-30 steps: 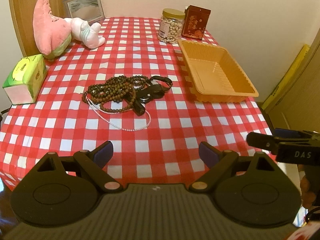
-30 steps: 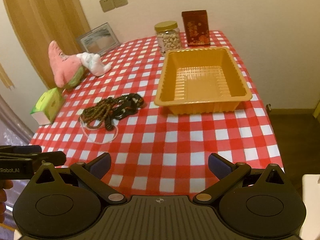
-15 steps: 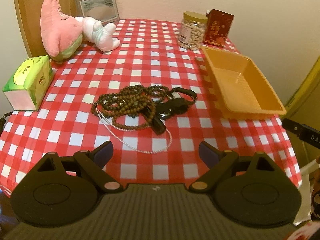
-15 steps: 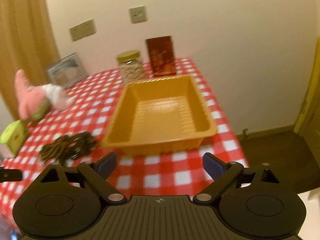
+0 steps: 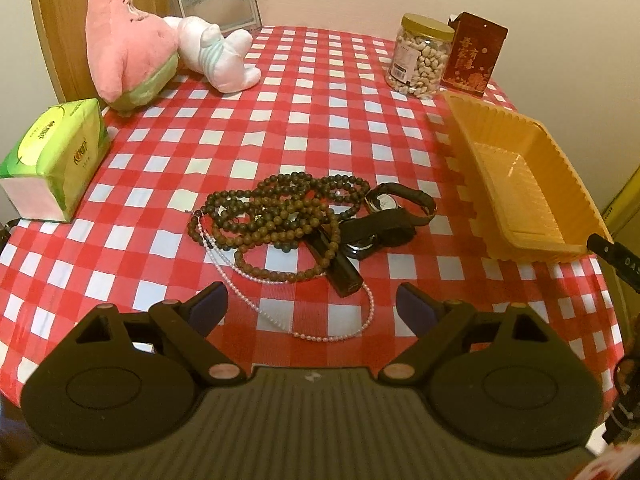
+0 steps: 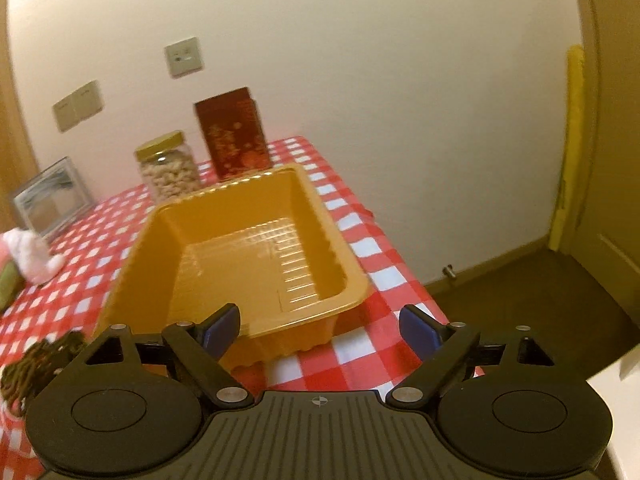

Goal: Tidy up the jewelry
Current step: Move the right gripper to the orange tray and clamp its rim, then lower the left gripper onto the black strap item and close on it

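a: where is the jewelry?

b: it is in a heap on the counter (image 5: 352, 92), which has a red and white checked cloth. the brown beads (image 5: 276, 216) are tangled up. a thin pearl string (image 5: 304, 322) loops out from them toward the left gripper (image 5: 312, 308). two black watches (image 5: 390, 216) lie touching the beads, on the side near the orange tray (image 5: 560, 216).

a: is anything in the tray?

b: i can see only its ribbed floor (image 6: 256, 264).

a: what are the jaws doing?

b: the left gripper's jaws are spread wide, with nothing between them. they hang just short of the pearl string. the right gripper (image 6: 320, 326) has been closing its jaws a little, but they are still wide apart and hold nothing. it sits at the near end of the tray.

a: what else is near the tray?

b: a jar of nuts (image 5: 420, 56) and a red box (image 5: 474, 58) stand behind it. well to the far side of the beads are a pink plush toy (image 5: 128, 52) and a green tissue pack (image 5: 56, 156).
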`<action>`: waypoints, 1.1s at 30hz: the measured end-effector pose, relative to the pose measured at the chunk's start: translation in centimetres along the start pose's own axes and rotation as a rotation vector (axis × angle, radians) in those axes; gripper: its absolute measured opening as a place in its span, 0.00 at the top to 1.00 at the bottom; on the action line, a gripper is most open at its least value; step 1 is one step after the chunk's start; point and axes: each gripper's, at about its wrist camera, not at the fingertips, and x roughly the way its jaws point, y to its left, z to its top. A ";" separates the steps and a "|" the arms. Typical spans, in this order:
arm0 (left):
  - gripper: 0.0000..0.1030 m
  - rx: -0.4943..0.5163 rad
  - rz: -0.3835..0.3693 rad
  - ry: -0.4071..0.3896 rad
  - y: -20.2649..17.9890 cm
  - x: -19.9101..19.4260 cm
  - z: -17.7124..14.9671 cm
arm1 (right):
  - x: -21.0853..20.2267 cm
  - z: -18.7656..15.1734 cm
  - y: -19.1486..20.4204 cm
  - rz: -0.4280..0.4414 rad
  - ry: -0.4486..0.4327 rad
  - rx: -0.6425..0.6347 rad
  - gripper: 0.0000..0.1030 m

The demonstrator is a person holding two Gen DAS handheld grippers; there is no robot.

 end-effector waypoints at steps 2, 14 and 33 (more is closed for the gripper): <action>0.12 -0.002 0.003 0.004 0.0 0.3 0.1 | 0.8 0.0 -0.1 -0.002 -0.012 0.008 0.16; 0.14 -0.012 0.018 0.021 0.2 2.0 0.9 | 5.8 -0.1 -0.3 -0.009 -0.041 0.077 0.45; 0.18 0.006 0.022 0.055 0.5 2.4 -0.1 | 5.4 0.9 -0.3 -0.009 -0.068 -0.036 0.91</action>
